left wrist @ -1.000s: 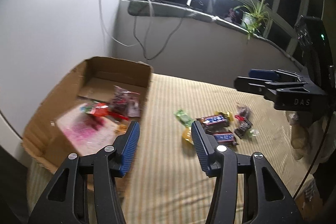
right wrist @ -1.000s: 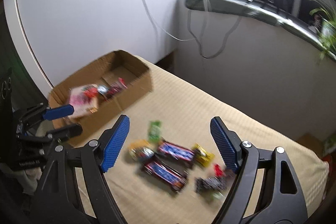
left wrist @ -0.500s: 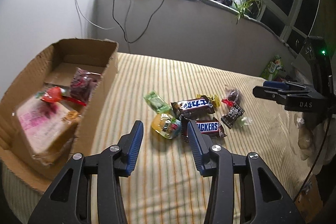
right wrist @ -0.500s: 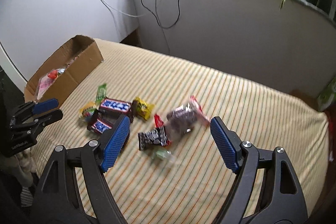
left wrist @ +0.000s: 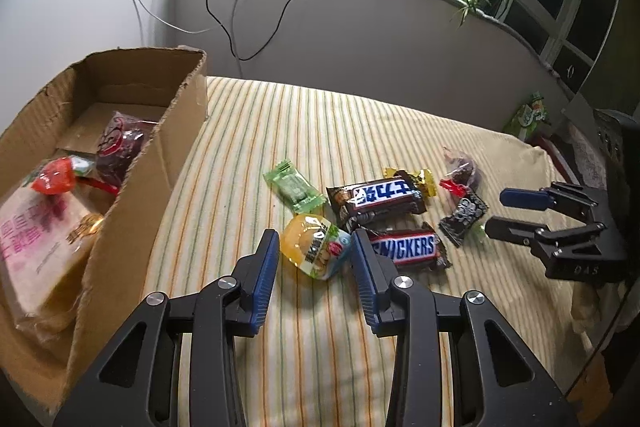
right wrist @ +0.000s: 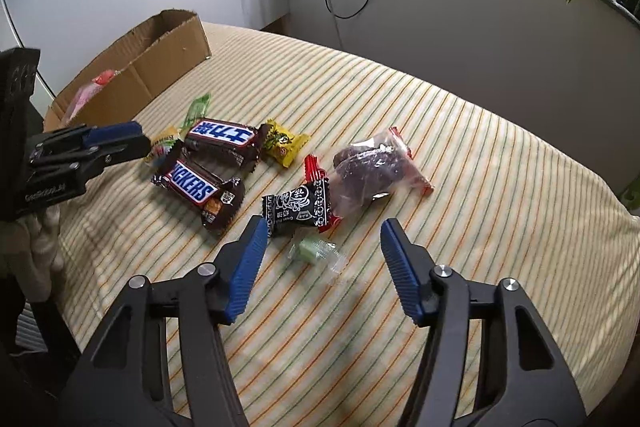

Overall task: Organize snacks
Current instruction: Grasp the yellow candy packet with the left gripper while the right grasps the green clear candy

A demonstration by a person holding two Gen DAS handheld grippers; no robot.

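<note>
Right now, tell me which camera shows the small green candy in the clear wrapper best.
The right wrist view: the green candy lies unobstructed between the open right gripper fingers. The left wrist view shows only a green sliver beside the black wrapper.

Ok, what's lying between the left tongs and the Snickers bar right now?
Nothing separate: the left tongs straddle the yellow snack pack, and the Snickers bar sits right beside their right finger. The left wrist view shows it.
</note>
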